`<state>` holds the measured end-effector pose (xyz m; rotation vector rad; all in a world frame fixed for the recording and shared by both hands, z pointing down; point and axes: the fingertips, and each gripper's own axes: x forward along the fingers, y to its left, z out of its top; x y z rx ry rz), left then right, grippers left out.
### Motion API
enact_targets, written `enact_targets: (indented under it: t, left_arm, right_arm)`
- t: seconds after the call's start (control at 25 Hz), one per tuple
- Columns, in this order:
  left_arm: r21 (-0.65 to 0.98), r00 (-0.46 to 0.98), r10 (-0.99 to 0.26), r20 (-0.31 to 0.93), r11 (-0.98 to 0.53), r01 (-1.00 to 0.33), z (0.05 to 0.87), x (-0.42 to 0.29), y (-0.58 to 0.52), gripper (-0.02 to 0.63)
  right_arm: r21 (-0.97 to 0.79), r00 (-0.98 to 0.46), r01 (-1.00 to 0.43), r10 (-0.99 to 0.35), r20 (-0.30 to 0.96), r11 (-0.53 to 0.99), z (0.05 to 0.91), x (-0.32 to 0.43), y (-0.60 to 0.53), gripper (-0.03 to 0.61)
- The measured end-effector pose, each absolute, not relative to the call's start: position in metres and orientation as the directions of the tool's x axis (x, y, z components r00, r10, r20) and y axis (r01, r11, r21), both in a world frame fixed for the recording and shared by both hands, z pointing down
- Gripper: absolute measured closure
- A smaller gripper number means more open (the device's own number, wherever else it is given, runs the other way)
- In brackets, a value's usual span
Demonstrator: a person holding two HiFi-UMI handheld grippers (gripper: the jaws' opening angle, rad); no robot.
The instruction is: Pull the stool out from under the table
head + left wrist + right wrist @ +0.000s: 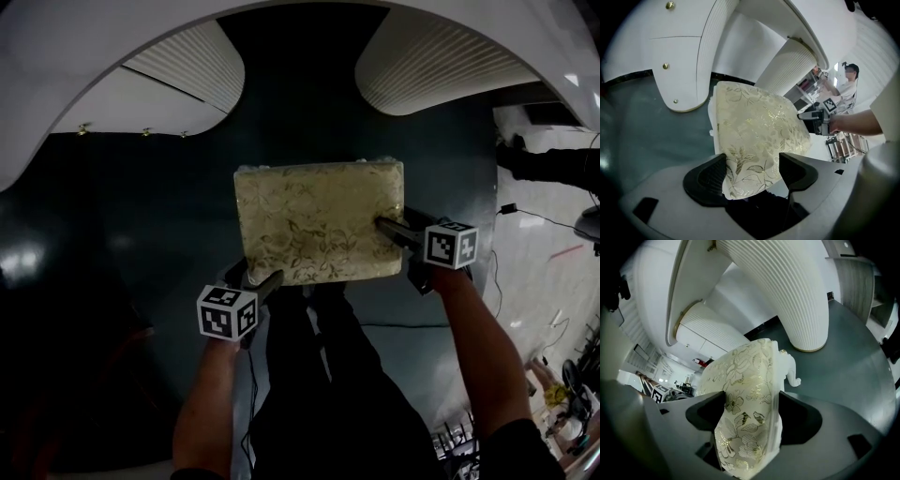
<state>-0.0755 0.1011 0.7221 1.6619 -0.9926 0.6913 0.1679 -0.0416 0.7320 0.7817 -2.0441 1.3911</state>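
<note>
On the floor, on the near side of the table, in line with the gap between the left table leg and the right table leg: the stool. At its near-left corner, clamped on it: the left hand-held gripper. Midway along its right edge, likewise clamped: the right hand-held gripper. Just before its near edge: the person's legs.

My head camera looks steeply down on the cream, gold-flowered cushioned stool. Cameras on my left gripper and right gripper sit close against it, facing along the jaws; all three views share its seat.
</note>
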Motion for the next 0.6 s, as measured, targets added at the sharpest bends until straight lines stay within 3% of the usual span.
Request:
enact_targets:
  t: [0.4, 0.6]
  left_arm:
    - [0.395, 0.415, -0.285, 0.864, -0.127, -0.91, 0.716, -0.094, 0.103, 0.258]
    - [0.376, 0.392, -0.356, 0.848, -0.116, -0.919, 0.65, -0.103, 0.095, 0.258]
  right_arm:
    - [-0.598, -0.656, -0.75, -0.201, 0.728, 0.282, 0.723, 0.178, -0.044, 0.279]
    - [-0.591, -0.657, -0.751, -0.246, 0.712, 0.294, 0.661, 0.179, -0.053, 0.279]
